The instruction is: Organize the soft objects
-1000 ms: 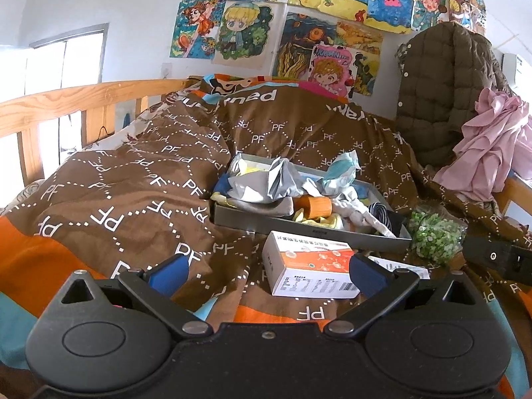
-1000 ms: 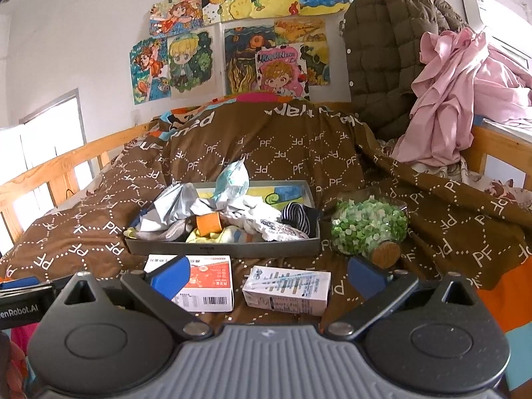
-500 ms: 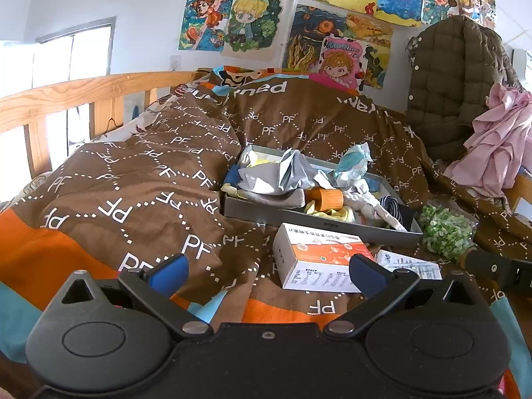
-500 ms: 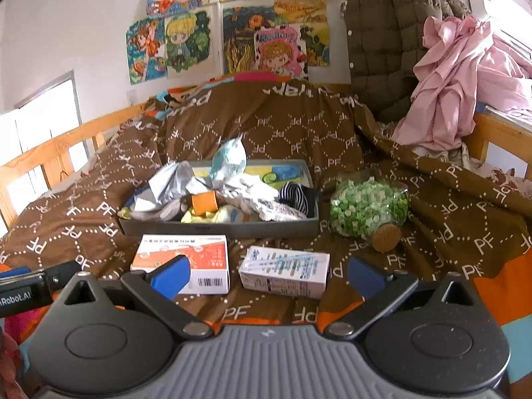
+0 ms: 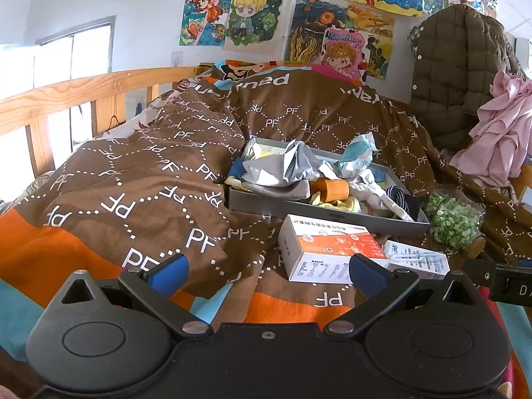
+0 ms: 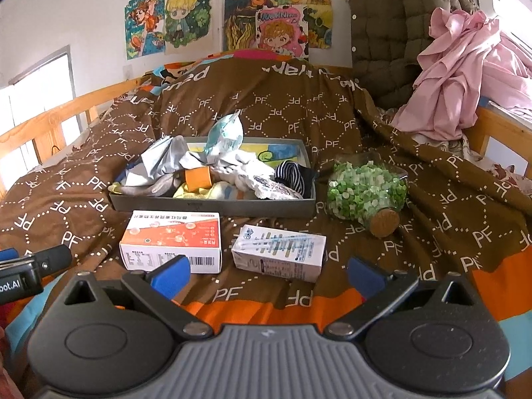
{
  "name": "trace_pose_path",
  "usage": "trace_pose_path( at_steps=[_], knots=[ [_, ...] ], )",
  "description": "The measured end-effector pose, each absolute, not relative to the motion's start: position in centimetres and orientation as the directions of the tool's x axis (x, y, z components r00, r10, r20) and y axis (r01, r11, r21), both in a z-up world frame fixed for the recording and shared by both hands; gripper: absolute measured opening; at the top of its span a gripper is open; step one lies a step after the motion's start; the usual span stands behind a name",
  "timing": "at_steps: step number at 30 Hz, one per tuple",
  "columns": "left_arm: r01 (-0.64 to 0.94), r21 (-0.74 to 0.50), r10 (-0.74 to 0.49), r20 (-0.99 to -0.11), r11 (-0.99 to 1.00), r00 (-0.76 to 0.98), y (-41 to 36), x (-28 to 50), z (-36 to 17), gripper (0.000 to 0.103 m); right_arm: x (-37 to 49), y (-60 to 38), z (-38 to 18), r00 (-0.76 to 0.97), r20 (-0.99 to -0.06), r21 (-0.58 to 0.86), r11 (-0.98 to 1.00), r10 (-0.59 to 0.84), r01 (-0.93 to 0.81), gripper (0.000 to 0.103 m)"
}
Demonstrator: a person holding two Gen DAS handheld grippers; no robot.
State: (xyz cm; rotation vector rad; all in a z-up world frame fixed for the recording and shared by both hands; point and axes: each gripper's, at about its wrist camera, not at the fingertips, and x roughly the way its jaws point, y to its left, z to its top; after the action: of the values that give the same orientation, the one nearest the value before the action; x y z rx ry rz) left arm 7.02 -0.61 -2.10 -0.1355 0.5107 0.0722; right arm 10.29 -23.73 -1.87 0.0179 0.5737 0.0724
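Observation:
A grey tray (image 6: 212, 204) (image 5: 299, 207) lies on the brown quilt, heaped with soft things: a grey cloth (image 6: 163, 163) (image 5: 282, 168), a teal and white packet (image 6: 224, 133) (image 5: 357, 151), a striped sock (image 6: 294, 173) (image 5: 397, 198), yellow cloth (image 6: 212, 191) and an orange roll (image 6: 198, 178) (image 5: 331, 189). My right gripper (image 6: 266, 274) is open, low over the quilt in front of two boxes. My left gripper (image 5: 266, 271) is open too, further left, with nothing between its fingers.
An orange and white box (image 6: 171, 241) (image 5: 327, 249) and a blue and white box (image 6: 279, 252) (image 5: 419, 259) lie before the tray. A corked jar of green bits (image 6: 367, 193) (image 5: 454, 219) lies on its side at right. A wooden rail (image 5: 83, 96), a quilted coat (image 6: 392, 33) and pink cloth (image 6: 465, 76) border the bed.
Both grippers have tilted or shifted slightly, so the tray and boxes sit a little lower and further right in the left view. Nothing on the bed has moved; both grippers stay open.

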Motion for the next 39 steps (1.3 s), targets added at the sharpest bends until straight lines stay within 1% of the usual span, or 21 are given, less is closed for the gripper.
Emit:
trace_pose_path(
  at_steps=[15,24,39],
  knots=[
    [-0.117,-0.1,0.05,-0.511,0.988,0.858,-0.6,7.3,-2.4,0.102,10.9,-23.0,-2.6,0.815,-0.576,0.012,0.998,0.057,-0.062,0.103],
    [-0.13,-0.098,0.061,-0.519,0.987,0.852,-0.5,7.3,-2.5,0.102,10.9,-22.9,-2.6,0.827,-0.561,0.011,0.999,0.046,-0.048,0.103],
    [-0.142,-0.099,0.069,-0.529,0.985,0.846,-0.3,7.4,-2.7,0.102,11.1,-22.6,-3.1,0.821,-0.57,0.007,0.999,0.045,-0.049,0.103]
  ],
)
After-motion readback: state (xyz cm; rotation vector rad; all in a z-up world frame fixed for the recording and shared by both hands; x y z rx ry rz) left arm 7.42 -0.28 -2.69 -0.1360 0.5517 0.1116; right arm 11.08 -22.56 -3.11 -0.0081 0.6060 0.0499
